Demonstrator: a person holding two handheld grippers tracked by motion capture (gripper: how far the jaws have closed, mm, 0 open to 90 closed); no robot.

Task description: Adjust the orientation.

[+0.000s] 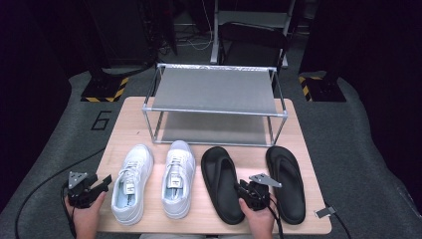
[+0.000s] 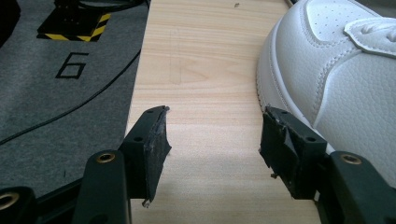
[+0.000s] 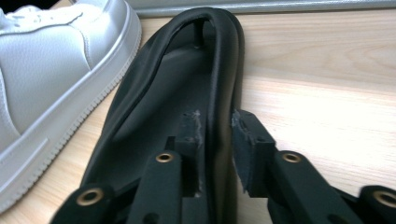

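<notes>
Right claw straddles the sandal's edge, left claw idle by the sneaker

On the wooden table (image 1: 298, 149), four pieces of footwear lie in a row on the near side of a two-tier metal shoe rack (image 1: 215, 102): two white sneakers to the left, two black flip-flop sandals to the right.

The right gripper (image 1: 241, 187) sits at the near end of the left sandal (image 1: 221, 181), over that sandal's right edge. In the right gripper view (image 3: 215, 140) its jaws stand a little apart, one on each side of the sandal's (image 3: 163, 93) raised black rim. The inner jaw lies against the rim from the footbed side; the outer jaw stands just beside it with a thin gap, so the pads do not pinch it. The sandal rests flat on the table, toe pointing toward the rack, with the right sneaker (image 3: 51, 79) just beside it on its left. The other sandal (image 1: 286, 181) lies apart to the right, untouched.

The left gripper (image 1: 105, 180) is at the near left corner of the table, just left of the left sneaker (image 1: 132, 181). In the left gripper view (image 2: 215, 140) its jaws are wide apart with only bare tabletop between them; the right-hand jaw is close against the sneaker's (image 2: 327, 79) white side, whether touching cannot be told. It holds nothing
</notes>
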